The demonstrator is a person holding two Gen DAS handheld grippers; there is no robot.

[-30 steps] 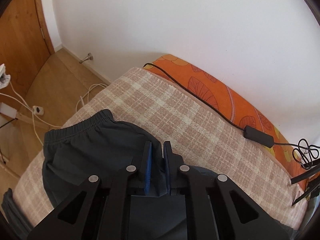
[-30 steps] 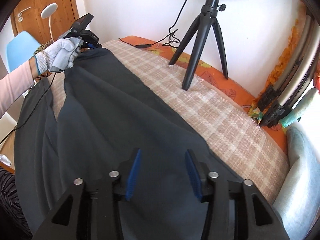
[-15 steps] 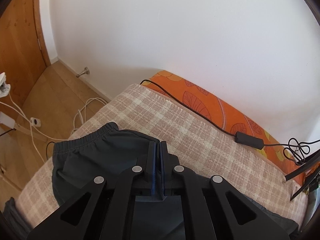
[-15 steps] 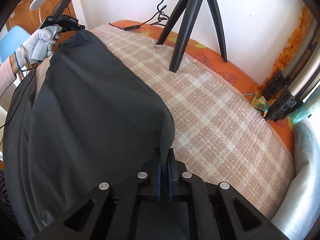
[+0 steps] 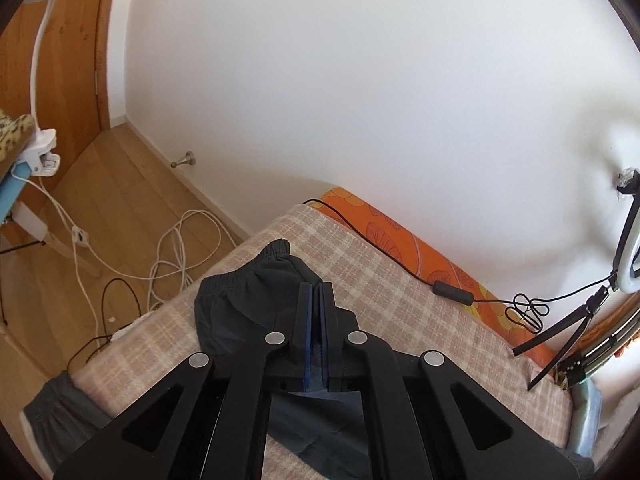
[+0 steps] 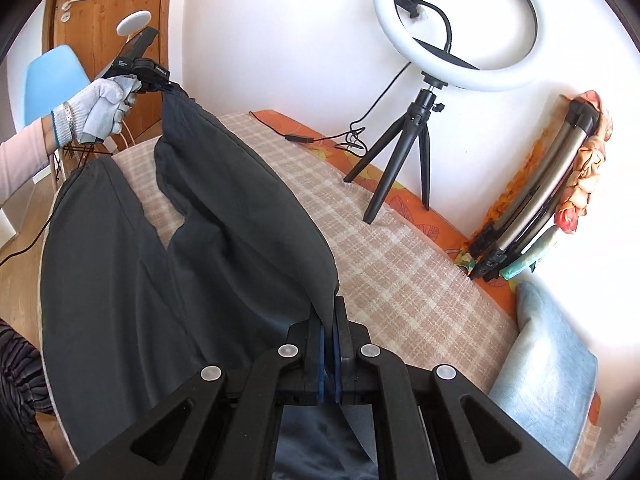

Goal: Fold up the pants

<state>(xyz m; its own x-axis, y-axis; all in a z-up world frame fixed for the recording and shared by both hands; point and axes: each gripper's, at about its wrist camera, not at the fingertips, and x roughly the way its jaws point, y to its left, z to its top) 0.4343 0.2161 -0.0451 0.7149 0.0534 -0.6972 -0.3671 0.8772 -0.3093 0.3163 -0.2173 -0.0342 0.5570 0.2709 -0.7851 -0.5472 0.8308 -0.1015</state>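
Dark grey pants (image 6: 224,248) lie across a plaid blanket (image 6: 400,272) on the bed. In the right wrist view my right gripper (image 6: 329,312) is shut on the pants' far leg edge and holds it raised, so the fabric drapes down from the pads. At the upper left of that view a gloved hand (image 6: 100,108) holds my left gripper (image 6: 170,88), shut on the waist end and lifting it. In the left wrist view the left gripper (image 5: 316,290) pinches dark cloth just behind the gathered elastic waistband (image 5: 244,276). The near leg rests flat on the bed.
A ring light (image 6: 456,28) on a black tripod (image 6: 404,152) stands at the bed's far edge, with a black cable (image 5: 452,292) along the orange sheet (image 5: 400,236). Folded stands (image 6: 532,200) and a light blue towel (image 6: 548,368) sit at the right. White cords (image 5: 176,248) lie on the wooden floor.
The right gripper's jaws went from wide open to shut on the leg edge. Both grippers rose, lifting the far side of the pants off the blanket.
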